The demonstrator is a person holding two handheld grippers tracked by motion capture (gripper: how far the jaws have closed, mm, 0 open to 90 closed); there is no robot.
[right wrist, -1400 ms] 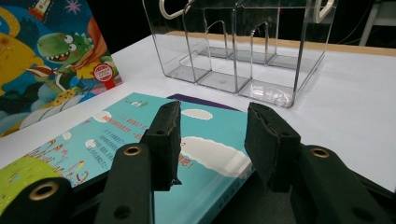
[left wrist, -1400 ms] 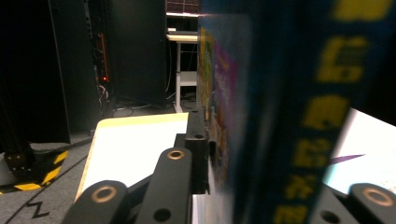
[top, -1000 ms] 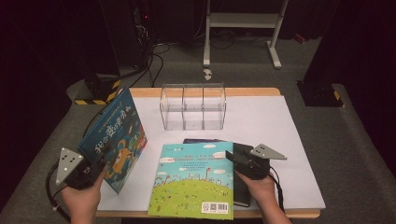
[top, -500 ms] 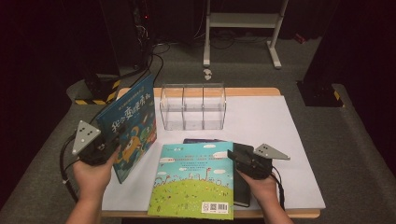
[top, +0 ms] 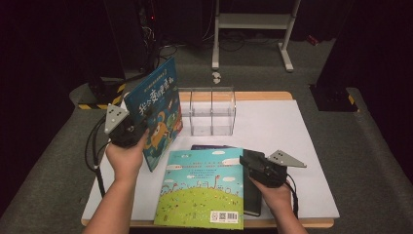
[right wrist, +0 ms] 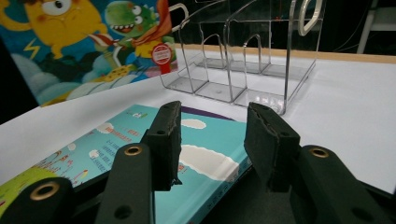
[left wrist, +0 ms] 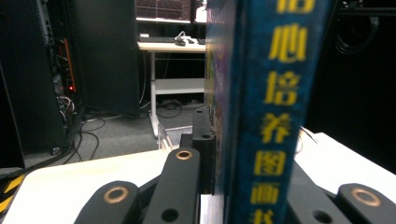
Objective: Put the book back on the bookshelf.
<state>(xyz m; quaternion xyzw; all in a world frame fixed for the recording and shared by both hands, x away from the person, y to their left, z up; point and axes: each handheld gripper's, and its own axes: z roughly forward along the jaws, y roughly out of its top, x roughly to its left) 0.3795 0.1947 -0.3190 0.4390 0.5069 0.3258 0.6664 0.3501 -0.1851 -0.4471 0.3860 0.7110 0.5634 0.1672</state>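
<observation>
While clamped upright, blue book [left wrist: 261, 116] sits between left gripper [left wrist: 219, 154] jaws.

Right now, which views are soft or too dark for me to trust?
High view: room behind is near black, white table well lit. Left gripper view: the blue book spine is close and blurred. Right gripper view: clear organizer sharp, jaws soft.

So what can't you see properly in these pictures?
- Blue book, left gripper view: its front picture is turned edge-on, and the spine letters are cut off by the top and bottom edges.
- Dark book, high view: mostly hidden under the green book and the right gripper.
- Green book, high view: cover writing too small to read.
</observation>
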